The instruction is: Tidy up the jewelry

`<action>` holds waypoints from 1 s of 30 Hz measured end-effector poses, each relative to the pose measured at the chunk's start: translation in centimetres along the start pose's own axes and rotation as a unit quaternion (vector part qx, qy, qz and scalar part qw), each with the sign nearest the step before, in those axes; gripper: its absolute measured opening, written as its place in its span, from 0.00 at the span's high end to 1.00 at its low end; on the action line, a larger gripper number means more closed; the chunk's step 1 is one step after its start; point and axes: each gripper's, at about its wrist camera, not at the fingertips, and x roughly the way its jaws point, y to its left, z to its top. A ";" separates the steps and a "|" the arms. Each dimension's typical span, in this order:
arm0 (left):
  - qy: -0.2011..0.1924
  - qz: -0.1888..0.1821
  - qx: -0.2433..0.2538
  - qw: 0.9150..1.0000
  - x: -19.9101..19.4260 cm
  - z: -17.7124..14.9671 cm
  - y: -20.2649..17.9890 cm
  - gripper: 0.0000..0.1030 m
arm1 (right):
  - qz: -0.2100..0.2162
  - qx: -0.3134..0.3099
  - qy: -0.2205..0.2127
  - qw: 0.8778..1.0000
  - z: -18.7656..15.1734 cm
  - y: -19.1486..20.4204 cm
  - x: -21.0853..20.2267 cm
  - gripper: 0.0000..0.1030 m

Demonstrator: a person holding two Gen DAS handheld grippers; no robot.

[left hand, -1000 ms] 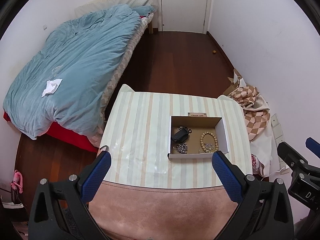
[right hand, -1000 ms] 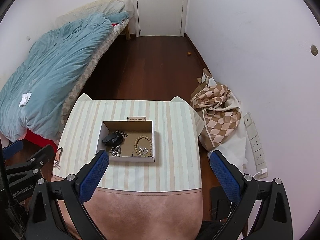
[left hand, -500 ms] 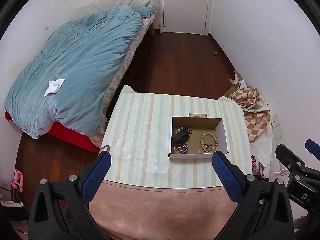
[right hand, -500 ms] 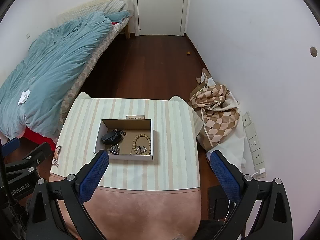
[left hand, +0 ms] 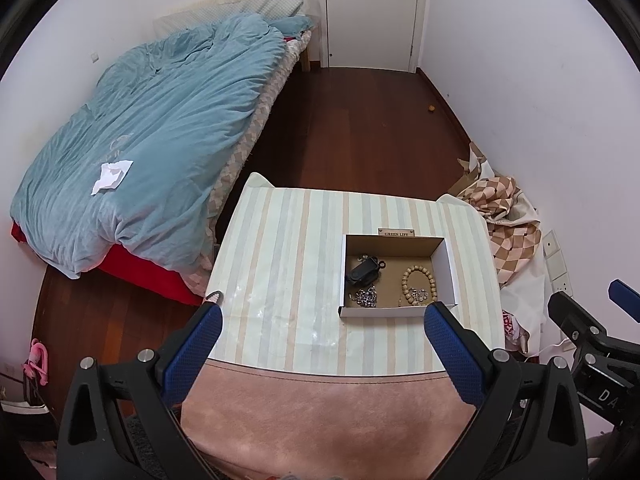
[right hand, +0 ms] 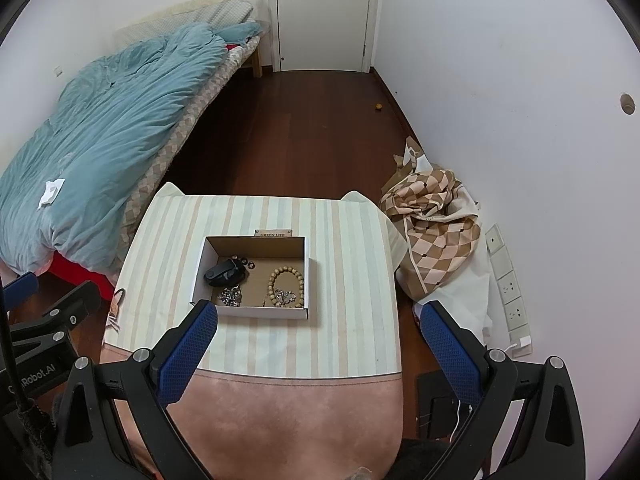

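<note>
An open cardboard box (left hand: 450,270) (right hand: 196,276) sits on the striped table (left hand: 288,264) (right hand: 348,264). Inside it lie a wooden bead bracelet (left hand: 418,282) (right hand: 286,278), a black pouch-like item (left hand: 362,272) (right hand: 224,272), a silver chain heap (left hand: 366,296) (right hand: 231,295) and small dark rings (right hand: 244,261). My left gripper (left hand: 320,334) hangs open high above the table's near edge, nothing between its fingers. My right gripper (right hand: 318,330) is open too, held high over the near right part of the table. Each gripper shows at the other view's edge.
A bed with a blue duvet (left hand: 152,152) (right hand: 104,132) fills the left side. A checked cloth pile (left hand: 504,216) (right hand: 436,224) lies on the floor against the right wall. Dark wood floor runs to a white door (left hand: 372,12) (right hand: 324,16). Pink fabric (left hand: 320,420) covers the table's near end.
Both grippers have risen and drawn back a little, so the table and box look smaller and lower. Both stay open; the box contents have not moved.
</note>
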 end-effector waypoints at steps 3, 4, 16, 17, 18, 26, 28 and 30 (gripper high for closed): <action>0.001 0.000 0.000 1.000 -0.1 0.0 0.0 0.00 | -0.001 -0.001 0.000 1.000 0.0 0.0 0.0 0.00; 0.002 0.001 0.000 1.000 -0.1 -0.1 0.0 0.00 | -0.001 0.000 0.000 1.000 0.0 0.0 -0.1 0.00; 0.006 0.002 0.002 1.000 -0.2 -0.7 -0.5 0.00 | 0.000 0.004 0.002 1.000 -0.4 -0.5 -0.4 0.00; 0.007 0.002 0.002 1.000 -0.2 -0.8 -0.5 0.00 | 0.001 0.005 0.002 1.000 -0.5 -0.5 -0.4 0.00; 0.007 0.002 0.001 1.000 -0.1 -0.8 -0.4 0.00 | 0.001 0.005 0.003 1.000 -0.5 -0.7 -0.4 0.00; 0.007 0.004 0.001 1.000 -0.1 -1.0 -0.3 0.00 | 0.003 0.003 0.004 1.000 -0.7 -0.8 -0.4 0.00; 0.006 0.004 0.001 1.000 -0.1 -1.1 -0.3 0.00 | 0.003 0.002 0.004 1.000 -0.8 -0.7 -0.4 0.00; 0.008 0.004 0.001 1.000 -0.1 -1.0 -0.3 0.00 | 0.004 0.004 0.004 1.000 -0.8 -0.7 -0.4 0.00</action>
